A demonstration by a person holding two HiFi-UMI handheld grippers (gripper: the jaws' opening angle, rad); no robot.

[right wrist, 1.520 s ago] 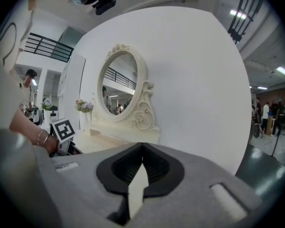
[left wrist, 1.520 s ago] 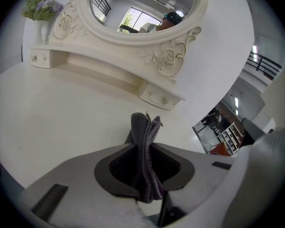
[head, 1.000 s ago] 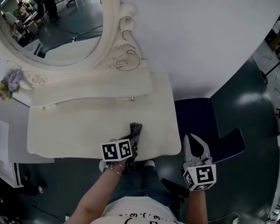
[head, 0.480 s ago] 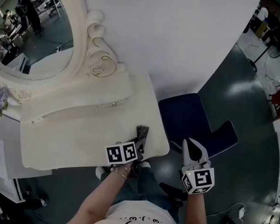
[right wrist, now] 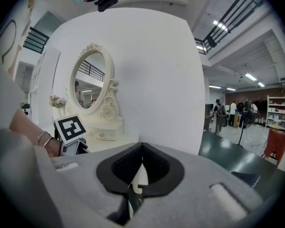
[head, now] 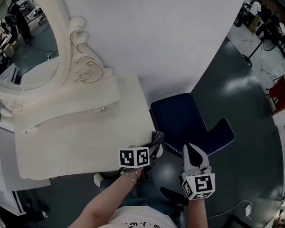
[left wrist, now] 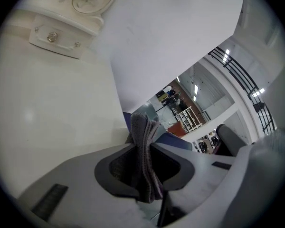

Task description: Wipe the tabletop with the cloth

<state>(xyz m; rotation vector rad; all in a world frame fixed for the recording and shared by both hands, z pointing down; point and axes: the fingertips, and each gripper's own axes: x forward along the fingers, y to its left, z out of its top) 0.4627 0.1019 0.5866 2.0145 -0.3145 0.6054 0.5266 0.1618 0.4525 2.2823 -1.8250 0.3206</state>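
Just at the right front corner of the cream tabletop (head: 80, 144), about 4 o'clock from its middle, the left gripper (head: 152, 149) is clamped on the grey cloth (head: 157, 137). In the left gripper view the folded cloth stands upright between the two jaws, which press on it from both sides, and its top edge sticks out past them. It sits right at the table's edge, partly over the dark blue chair (head: 180, 120) at 3 o'clock of the table. Whether it presses on the surface I cannot tell.

The right gripper (head: 190, 150) hangs at about 4 o'clock from the left one, near it but apart, off the table and above the dark floor (head: 247, 103). Its own view shows the jaws brought together with nothing between them.

At 11 o'clock of the tabletop stands the oval mirror (head: 19, 37) in its carved cream frame, with a small drawer (head: 102, 109) under the scrollwork. A white wall (head: 156, 32) rises behind at 12 o'clock. The person's left wrist (head: 128, 175) wears a bracelet just behind the marker cube.
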